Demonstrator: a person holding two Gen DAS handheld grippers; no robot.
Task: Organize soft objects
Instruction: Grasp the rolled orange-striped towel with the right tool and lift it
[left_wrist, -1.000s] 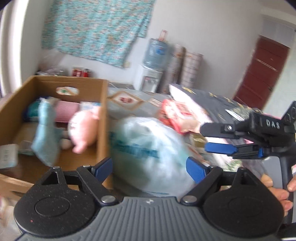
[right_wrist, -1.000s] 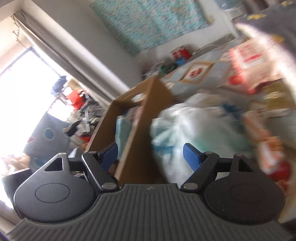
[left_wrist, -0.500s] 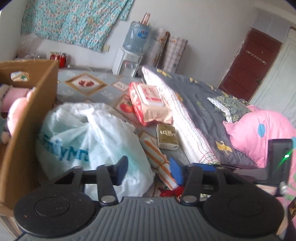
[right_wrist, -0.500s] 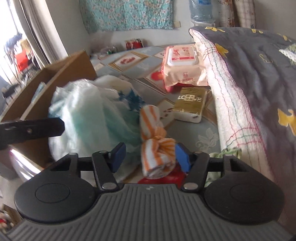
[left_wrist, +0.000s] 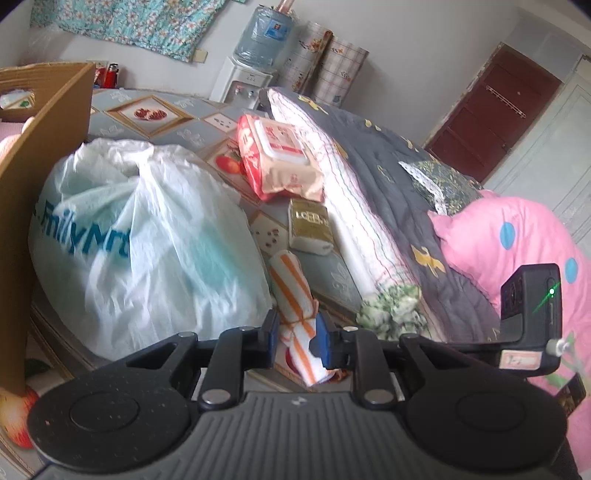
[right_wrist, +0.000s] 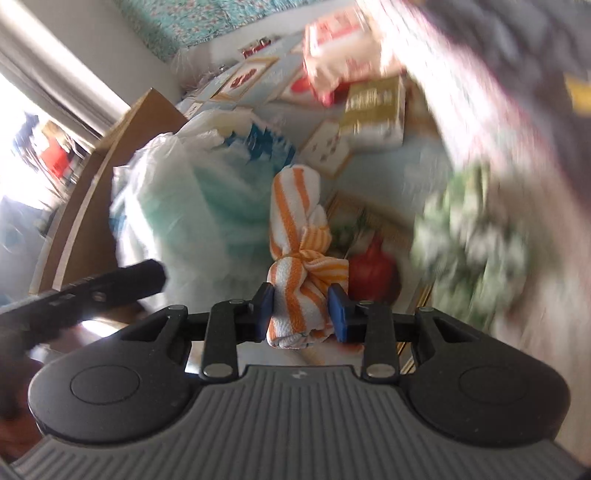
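Right wrist view, fingers: right gripper (right_wrist: 301, 308) has just been closing; its blue pads now sit against both flanks of the knotted end of the orange-striped towel (right_wrist: 297, 236), so I judge it grasping that end.
Left wrist view, fingers: left gripper (left_wrist: 297, 334) has also just been closing; its fingers clench the same towel (left_wrist: 293, 295) low down, beside the knot.
Change: a second ago both pairs of fingers stood wide, aimed at the cardboard box (left_wrist: 44, 147) and the white plastic bag (left_wrist: 140, 236); both have since swung over to the towel and come down on it.
Meaning for the task: the towel looks like the next soft thing to go, and the pick-up is all but made; the lift and carry to the box are not yet done.
Where the towel is: lying on the patterned floor mat (left_wrist: 328, 273), just beside the bag, between it and the rolled bedding (left_wrist: 373, 229).
Count, towels: one, knotted.
Count, bags: one, stuffed full.
Count, boxes: one, holding a pink soft thing at its edge; the rest of its contents are out of view.
Count, packets on the mat: two, a wet-wipes pack (left_wrist: 280, 158) and a gold tissue pack (left_wrist: 309, 229).
Count, grippers: two.
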